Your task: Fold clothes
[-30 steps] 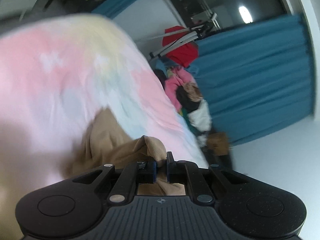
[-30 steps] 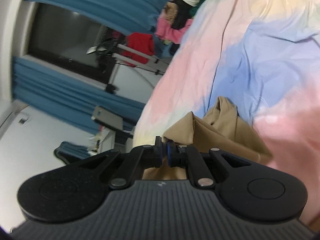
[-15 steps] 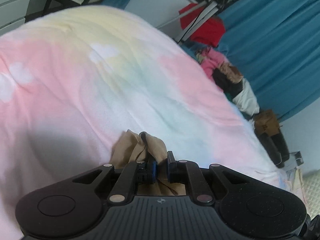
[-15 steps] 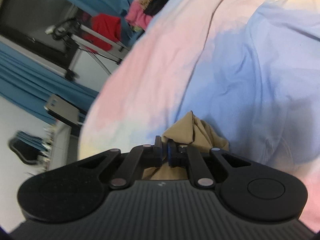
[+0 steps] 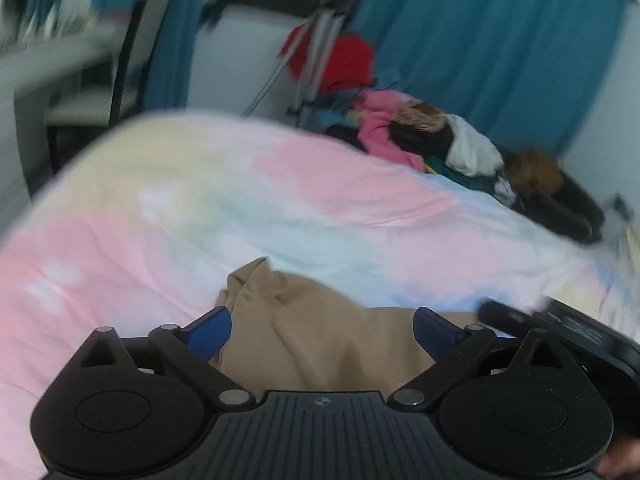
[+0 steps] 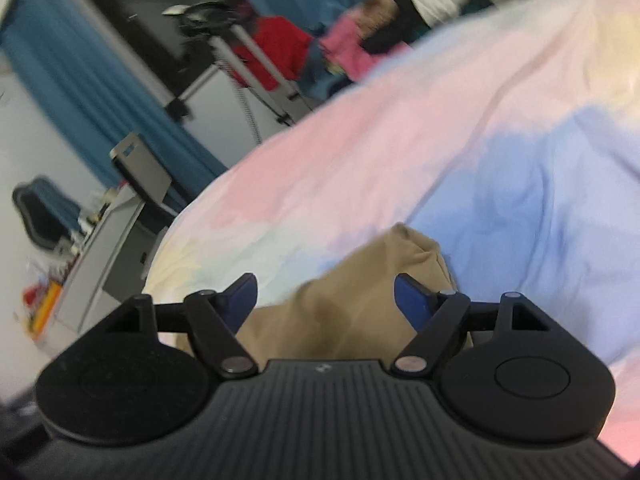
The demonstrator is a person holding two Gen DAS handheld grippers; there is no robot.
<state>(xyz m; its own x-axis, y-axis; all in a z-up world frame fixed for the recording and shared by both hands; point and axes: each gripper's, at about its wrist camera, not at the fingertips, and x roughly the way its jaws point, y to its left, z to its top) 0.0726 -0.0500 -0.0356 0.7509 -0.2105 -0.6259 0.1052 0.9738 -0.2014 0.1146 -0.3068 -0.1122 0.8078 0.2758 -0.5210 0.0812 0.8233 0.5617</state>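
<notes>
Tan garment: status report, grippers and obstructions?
Left gripper and right gripper opening, pads off cloth. Tan garment lies bunched on pastel bedspread. Nothing in the way.

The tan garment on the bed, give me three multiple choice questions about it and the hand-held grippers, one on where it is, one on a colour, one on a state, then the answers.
1. Where does the tan garment lie?
A. On the pastel bedspread
B. On the pile of clothes by the curtain
C. Over the metal rack

2. What colour are the pads of the left hand-held gripper?
A. Red
B. Blue
C. White

3. How do the jaws of the right hand-held gripper stand?
A. Clamped on the cloth
B. Spread apart, pads off the cloth
C. Shut on nothing

Answers:
1 A: pastel bedspread surrounds it in both views.
2 B: both pads are blue.
3 B: the jaws are opening, with cloth showing between them but not pinched.
</notes>
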